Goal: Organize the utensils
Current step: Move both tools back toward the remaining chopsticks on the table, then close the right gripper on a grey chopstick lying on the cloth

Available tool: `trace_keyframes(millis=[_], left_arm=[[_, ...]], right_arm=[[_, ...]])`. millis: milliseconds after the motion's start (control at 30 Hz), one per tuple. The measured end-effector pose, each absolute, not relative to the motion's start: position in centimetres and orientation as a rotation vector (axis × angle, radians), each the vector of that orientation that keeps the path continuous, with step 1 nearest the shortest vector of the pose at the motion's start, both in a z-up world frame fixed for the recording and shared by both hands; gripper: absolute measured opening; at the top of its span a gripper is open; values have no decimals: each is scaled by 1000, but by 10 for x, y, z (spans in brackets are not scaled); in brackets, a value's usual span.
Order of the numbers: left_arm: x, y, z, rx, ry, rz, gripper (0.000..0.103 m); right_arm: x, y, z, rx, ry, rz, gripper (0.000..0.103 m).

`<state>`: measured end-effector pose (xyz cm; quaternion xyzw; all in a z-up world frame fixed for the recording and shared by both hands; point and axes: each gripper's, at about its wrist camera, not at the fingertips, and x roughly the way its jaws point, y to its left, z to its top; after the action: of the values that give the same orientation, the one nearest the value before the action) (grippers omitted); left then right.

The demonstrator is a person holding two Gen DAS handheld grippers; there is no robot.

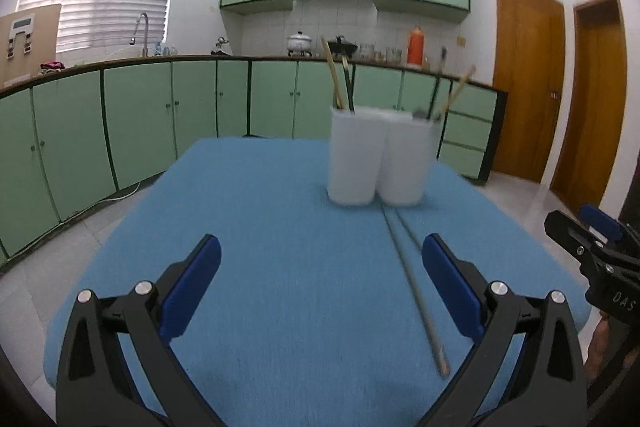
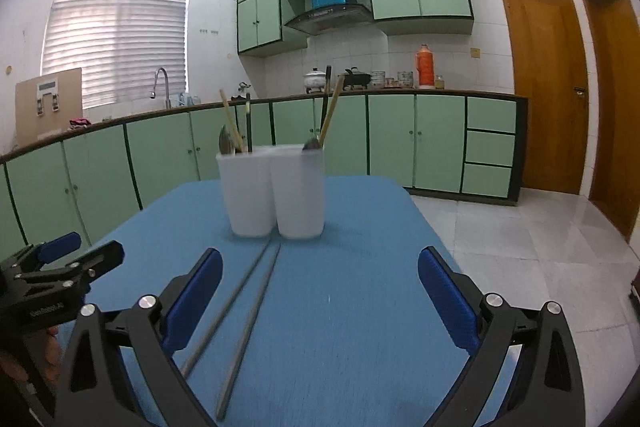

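Two white cups (image 1: 354, 155) (image 2: 248, 191) stand side by side at mid-table on the blue tablecloth (image 1: 260, 227) (image 2: 352, 287). Wooden and dark chopsticks and spoon ends stick out of them. In front of the cups a pair of grey chopsticks (image 1: 412, 287) (image 2: 240, 311) lies flat on the cloth, running toward me. My left gripper (image 1: 320, 255) hovers open over the near cloth, with the chopsticks beside its right finger. My right gripper (image 2: 320, 259) is open too, the chopsticks under its left finger. Each gripper (image 1: 570, 217) (image 2: 90, 247) also shows at the edge of the other's view.
Green kitchen cabinets (image 1: 140, 115) and a counter with a sink, pots and an orange thermos (image 2: 425, 67) run behind the table. Wooden doors (image 2: 540, 83) are at the right. Tiled floor (image 2: 520, 247) borders the table's right edge.
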<state>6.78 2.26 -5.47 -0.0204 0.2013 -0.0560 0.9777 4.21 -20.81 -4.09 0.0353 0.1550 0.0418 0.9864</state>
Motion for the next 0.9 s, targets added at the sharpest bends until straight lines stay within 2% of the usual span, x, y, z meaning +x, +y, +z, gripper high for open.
trace_keyframes(millis=[400,500,667,900], left_arm=[[42,26,-98,-4,438,-108,98],[39,28,-102,-4,442,-105,98],[35,33,-103,-25,439,-102,98],[35,33,-103,-34,446,-103,98]], right_arm=[[13,-176,-96,32,331,89,94],[10,-169,-103,23,325,92,88],[10,-161,-107,28,326,88,70],[6,-150,-113,1,326,91,51]])
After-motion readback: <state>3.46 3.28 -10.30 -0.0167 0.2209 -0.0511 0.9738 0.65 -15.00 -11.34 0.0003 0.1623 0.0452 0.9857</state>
